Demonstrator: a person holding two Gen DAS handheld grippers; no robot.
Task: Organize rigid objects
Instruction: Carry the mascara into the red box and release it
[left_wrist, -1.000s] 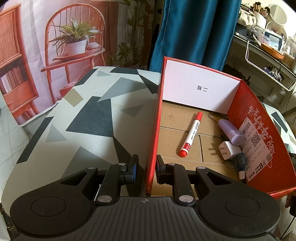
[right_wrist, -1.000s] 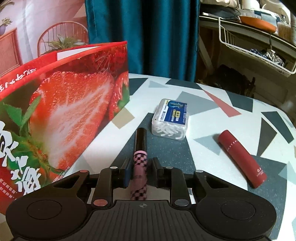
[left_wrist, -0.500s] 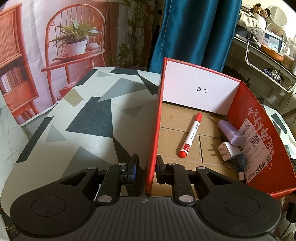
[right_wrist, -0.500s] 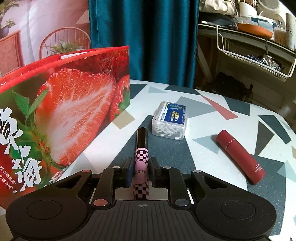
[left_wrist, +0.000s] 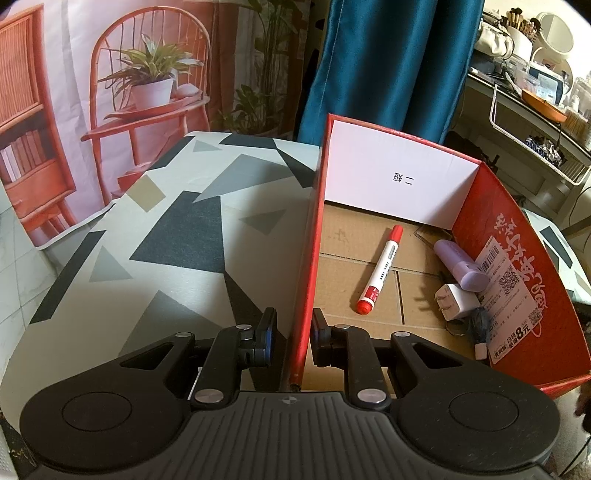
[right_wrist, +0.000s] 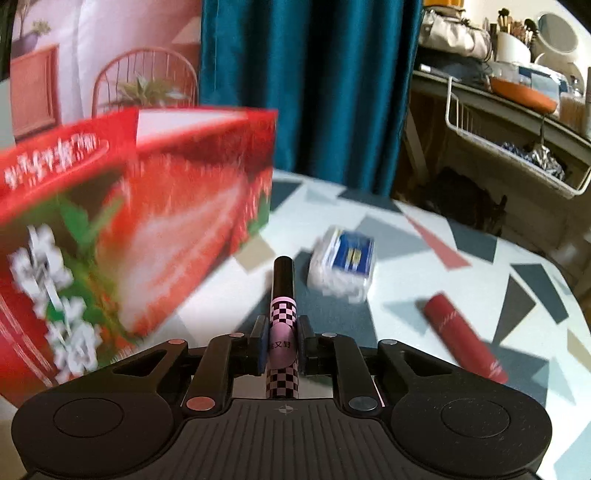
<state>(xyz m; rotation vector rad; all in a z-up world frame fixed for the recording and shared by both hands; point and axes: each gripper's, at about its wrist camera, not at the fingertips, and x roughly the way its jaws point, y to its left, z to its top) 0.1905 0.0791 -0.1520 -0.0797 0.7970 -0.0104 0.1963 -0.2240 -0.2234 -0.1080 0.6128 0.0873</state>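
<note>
My left gripper (left_wrist: 294, 325) is shut on the near left wall of the red strawberry carton (left_wrist: 517, 236), one finger outside and one inside. On the carton's floor lie a red marker (left_wrist: 380, 271), a lilac tube (left_wrist: 460, 264) and a white charger plug (left_wrist: 456, 301). In the right wrist view a pink checkered tube with a black cap (right_wrist: 283, 291) runs lengthwise between the fingers of my right gripper (right_wrist: 282, 332). Its jaws are closing, and both pads press on the tube's sides. The carton's outer side (right_wrist: 147, 221) stands just left of that tube.
A clear box of floss picks (right_wrist: 343, 262) and a dark red tube (right_wrist: 461, 336) lie on the patterned tablecloth (right_wrist: 424, 280) to the right of my right gripper. A teal curtain (right_wrist: 314, 92) hangs behind the table. A wire shelf (right_wrist: 517, 162) stands at the far right.
The right gripper's jaws have narrowed onto the pink checkered tube, and its view has shifted and blurred, with the carton now lower and nearer. The left gripper and carton hold still.
</note>
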